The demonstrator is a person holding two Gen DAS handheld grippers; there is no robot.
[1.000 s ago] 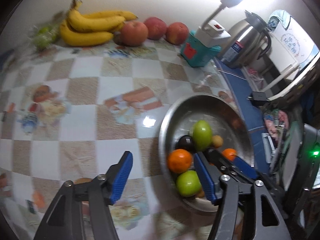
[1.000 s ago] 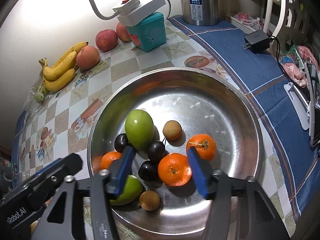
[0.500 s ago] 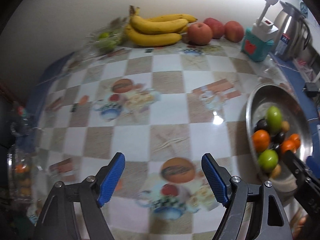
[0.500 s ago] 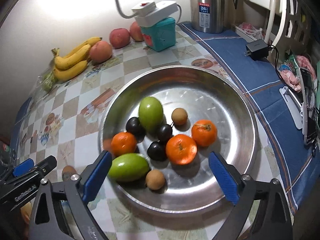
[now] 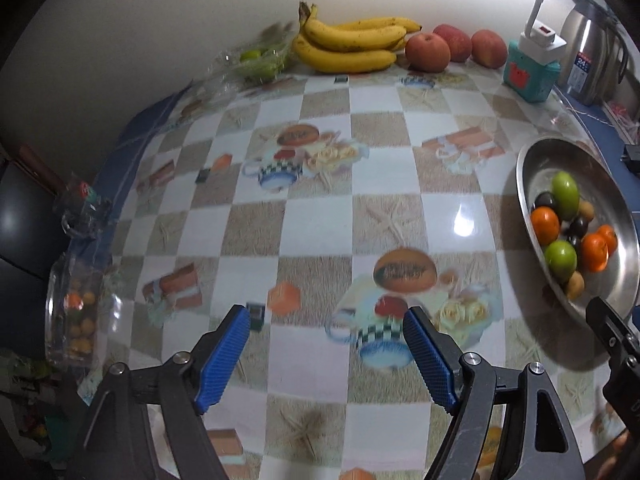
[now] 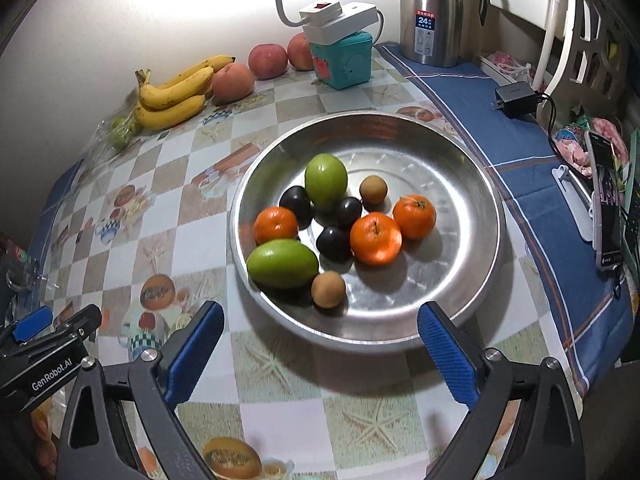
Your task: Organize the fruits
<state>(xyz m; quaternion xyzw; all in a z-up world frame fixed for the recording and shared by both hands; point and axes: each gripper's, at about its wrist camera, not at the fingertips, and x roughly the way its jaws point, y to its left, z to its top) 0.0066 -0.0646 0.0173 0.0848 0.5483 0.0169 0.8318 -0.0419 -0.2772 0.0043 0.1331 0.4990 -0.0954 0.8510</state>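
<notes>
A steel bowl (image 6: 460,152) holds two green fruits (image 6: 326,180), three oranges (image 6: 375,238), three dark plums (image 6: 333,243) and two small brown fruits (image 6: 328,289). My right gripper (image 6: 320,308) hangs open over the bowl's near rim, with nothing between its blue pads. My left gripper (image 5: 326,314) is open and empty above the checked tablecloth, to the left of the bowl (image 5: 536,152). Bananas (image 5: 352,46) and three apples (image 5: 426,52) lie along the back wall.
A plastic bag of green fruit (image 5: 256,60) sits left of the bananas. A clear container (image 5: 76,320) of small fruit stands at the table's left edge. A teal box (image 6: 344,60), steel kettle (image 6: 434,12), charger (image 6: 516,98) and phone (image 6: 606,208) occupy the back and right.
Both grippers opened wider and drew back from the bowl. The left one swung left over the tablecloth. The orange that lay between the right fingers stays in the bowl.
</notes>
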